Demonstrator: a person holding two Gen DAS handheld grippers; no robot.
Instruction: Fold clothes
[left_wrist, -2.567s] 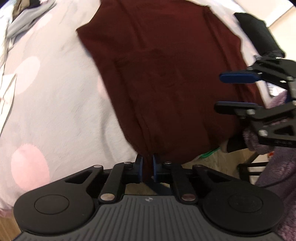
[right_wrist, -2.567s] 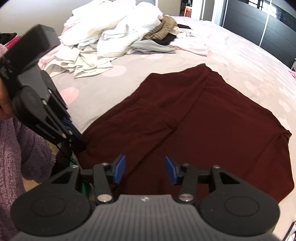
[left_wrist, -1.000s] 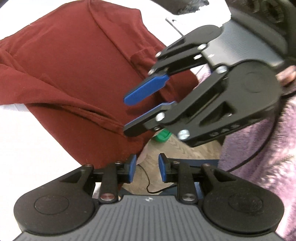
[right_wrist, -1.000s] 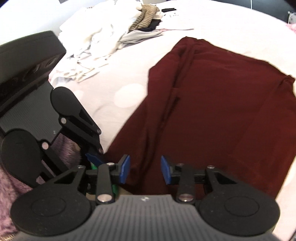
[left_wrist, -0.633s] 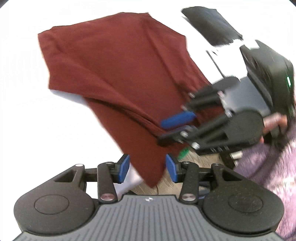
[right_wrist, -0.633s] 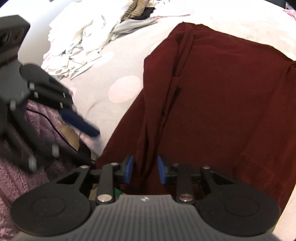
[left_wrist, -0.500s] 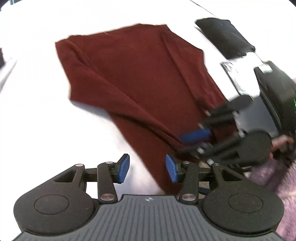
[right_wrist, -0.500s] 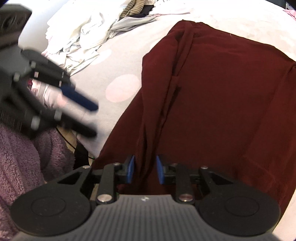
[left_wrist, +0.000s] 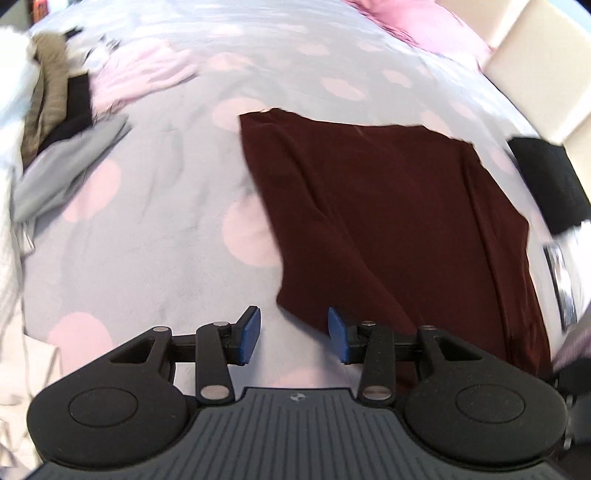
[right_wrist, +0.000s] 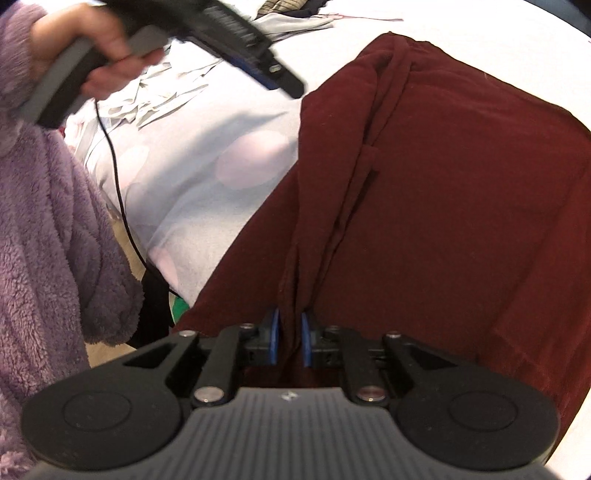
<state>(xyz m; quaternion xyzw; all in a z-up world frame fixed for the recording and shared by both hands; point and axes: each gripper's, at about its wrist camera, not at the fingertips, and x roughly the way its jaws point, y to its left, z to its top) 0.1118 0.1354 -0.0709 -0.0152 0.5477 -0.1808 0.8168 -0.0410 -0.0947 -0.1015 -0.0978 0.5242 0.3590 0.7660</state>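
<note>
A dark red garment lies spread on the grey bedsheet with pink dots. My left gripper hovers over the sheet at the garment's near left corner. Its jaws are apart and closing, and no cloth is pressed between the pads. In the right wrist view the garment fills the right side. My right gripper is closing its blue pads on a bunched fold at the garment's near edge. The left gripper appears blurred at the top left, held in a hand.
A pile of clothes lies at the far left: a grey piece, a brown and black one, a pink one. A black item sits at the right edge. A purple fleece sleeve and a black cable are at the left.
The left gripper swung away from the right gripper, leftward over the bare sheet, with no cloth in it. The right gripper's pads closed in on the garment's fold.
</note>
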